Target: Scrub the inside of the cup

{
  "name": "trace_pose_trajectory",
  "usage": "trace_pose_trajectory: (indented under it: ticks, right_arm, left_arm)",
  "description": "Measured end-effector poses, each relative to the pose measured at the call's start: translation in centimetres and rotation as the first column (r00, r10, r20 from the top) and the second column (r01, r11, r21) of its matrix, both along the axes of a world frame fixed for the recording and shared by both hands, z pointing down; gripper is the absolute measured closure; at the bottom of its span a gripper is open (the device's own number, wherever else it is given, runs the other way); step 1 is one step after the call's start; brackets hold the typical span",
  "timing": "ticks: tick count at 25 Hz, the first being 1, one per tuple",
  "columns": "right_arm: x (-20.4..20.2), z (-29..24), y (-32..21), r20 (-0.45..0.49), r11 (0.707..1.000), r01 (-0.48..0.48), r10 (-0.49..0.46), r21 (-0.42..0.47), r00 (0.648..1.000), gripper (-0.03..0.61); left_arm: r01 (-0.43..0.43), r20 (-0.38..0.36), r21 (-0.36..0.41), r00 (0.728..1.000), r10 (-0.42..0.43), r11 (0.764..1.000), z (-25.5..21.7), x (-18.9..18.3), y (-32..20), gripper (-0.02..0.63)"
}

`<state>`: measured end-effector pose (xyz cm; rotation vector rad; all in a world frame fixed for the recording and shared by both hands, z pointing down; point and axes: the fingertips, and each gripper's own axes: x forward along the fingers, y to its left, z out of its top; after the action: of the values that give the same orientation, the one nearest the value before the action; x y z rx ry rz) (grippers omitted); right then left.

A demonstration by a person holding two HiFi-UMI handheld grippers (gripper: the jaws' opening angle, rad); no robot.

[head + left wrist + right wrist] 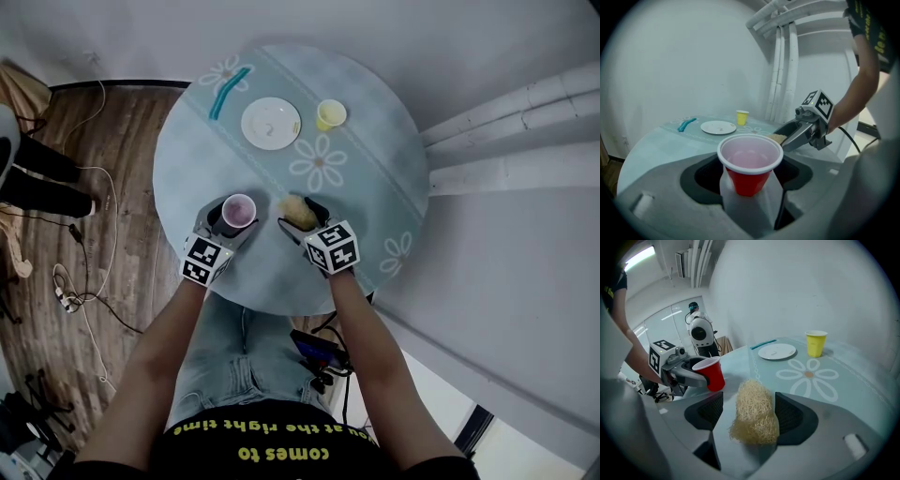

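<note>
One red cup (749,180); shirt (281,441) print "at the right time".

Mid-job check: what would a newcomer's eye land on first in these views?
The red cup, clamped in the left gripper near the front edge of the round daisy-print table, stands out most. Right beside it, a straw-coloured scrubbing wad sits between the parted jaws of the right gripper. Across the table stand a white plate and a yellow cup.
</note>
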<state>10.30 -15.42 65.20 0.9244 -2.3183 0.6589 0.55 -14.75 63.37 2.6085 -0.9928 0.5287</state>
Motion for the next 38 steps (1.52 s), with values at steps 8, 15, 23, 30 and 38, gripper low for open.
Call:
trace_pose_trajectory:
  ticks: [8,15,23,30,38]
  right_arm:
    - [0.0,-0.2,0.1,-0.004,1.000,0.006,-0.006,0.001,1.000,0.224]
    - [0.0,-0.6,-0.2,-0.001,1.000,0.002,-0.002,0.010,1.000,0.224]
    - [0.1,-1.8,-0.5,0.005,0.999,-0.005,0.005,0.032,1.000,0.236]
    - [0.7,-3.4,-1.3,0.001,0.996,-0.019,0.019,0.091,1.000,0.302]
    - [1.3,-5.9,-2.1,-0.004,0.981,-0.046,0.048,0.187,0.999,0.461]
  left_arm:
    - [-0.031,0.019,-0.007,0.999,0.031,0.999,0.5,0.4,0.9,0.179]
    - [-0.033,0.005,0.014,0.999,0.032,0.999,-0.5,0.2,0.7,0.153]
    - [-0.039,-0.044,0.039,0.998,0.041,0.998,-2.6,-0.5,0.4,0.155]
    - [-0.027,-0.087,0.089,0.996,0.034,0.996,-4.9,-1.6,0.3,0.171]
    - [0.055,-0.127,0.122,0.991,-0.039,0.991,-7.4,-4.0,-0.2,0.275]
